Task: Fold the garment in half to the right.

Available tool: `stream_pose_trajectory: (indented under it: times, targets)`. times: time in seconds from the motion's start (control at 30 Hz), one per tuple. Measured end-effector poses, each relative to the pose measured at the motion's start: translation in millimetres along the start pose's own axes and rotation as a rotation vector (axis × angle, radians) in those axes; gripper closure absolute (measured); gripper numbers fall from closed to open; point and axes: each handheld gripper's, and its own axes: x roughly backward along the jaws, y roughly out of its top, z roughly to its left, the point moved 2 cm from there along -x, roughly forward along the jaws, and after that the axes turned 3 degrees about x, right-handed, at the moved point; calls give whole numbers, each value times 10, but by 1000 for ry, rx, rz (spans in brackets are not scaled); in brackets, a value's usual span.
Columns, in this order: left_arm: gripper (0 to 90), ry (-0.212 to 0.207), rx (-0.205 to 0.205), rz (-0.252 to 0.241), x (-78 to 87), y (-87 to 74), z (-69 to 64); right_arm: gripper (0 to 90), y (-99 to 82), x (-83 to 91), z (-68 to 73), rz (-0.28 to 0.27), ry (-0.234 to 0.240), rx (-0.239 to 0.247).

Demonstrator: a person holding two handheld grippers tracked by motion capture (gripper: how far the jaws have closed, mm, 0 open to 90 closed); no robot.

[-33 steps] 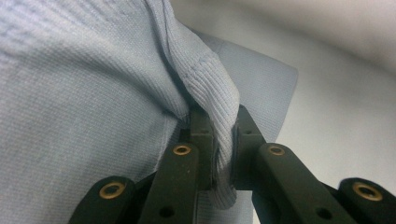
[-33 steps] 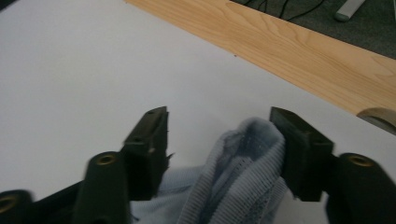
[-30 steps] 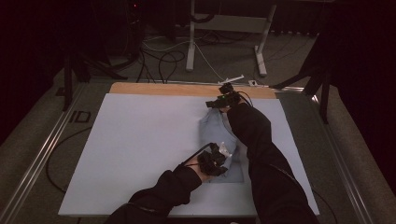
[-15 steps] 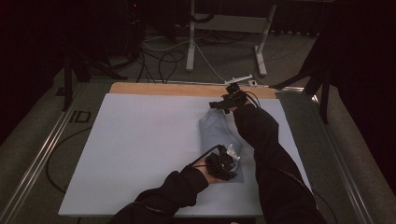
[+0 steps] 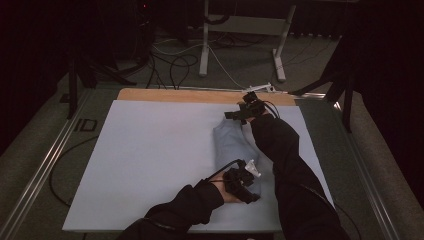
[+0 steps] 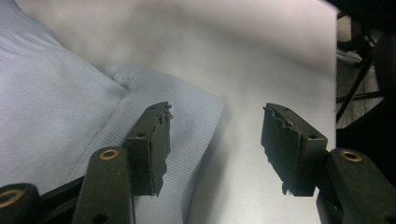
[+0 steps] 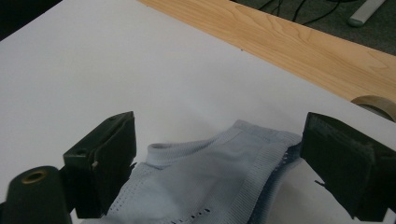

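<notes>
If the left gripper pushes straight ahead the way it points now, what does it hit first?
Most likely the ribbed hem of the pale blue garment, which lies under and just ahead of the left gripper; its open fingers have just been opening. Beyond that lies bare white table cover. Depth is uncertain.

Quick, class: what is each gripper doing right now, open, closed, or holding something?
Left gripper: jaws have just been opening, now open over the hem of the light blue garment, gripping nothing.
Right gripper: open, jaws either side of the garment's far end, not gripping.
</notes>
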Motion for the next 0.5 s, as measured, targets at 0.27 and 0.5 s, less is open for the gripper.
stream_pose_trajectory:
  times: [0.27,0.5]
  targets:
    - [350,-6,-13,-61,292,16,8,106,2,42,23,-13,10,12]
    - [287,9,-10,-94,504,-61,112,104,-22,70,41,-13,17,15]
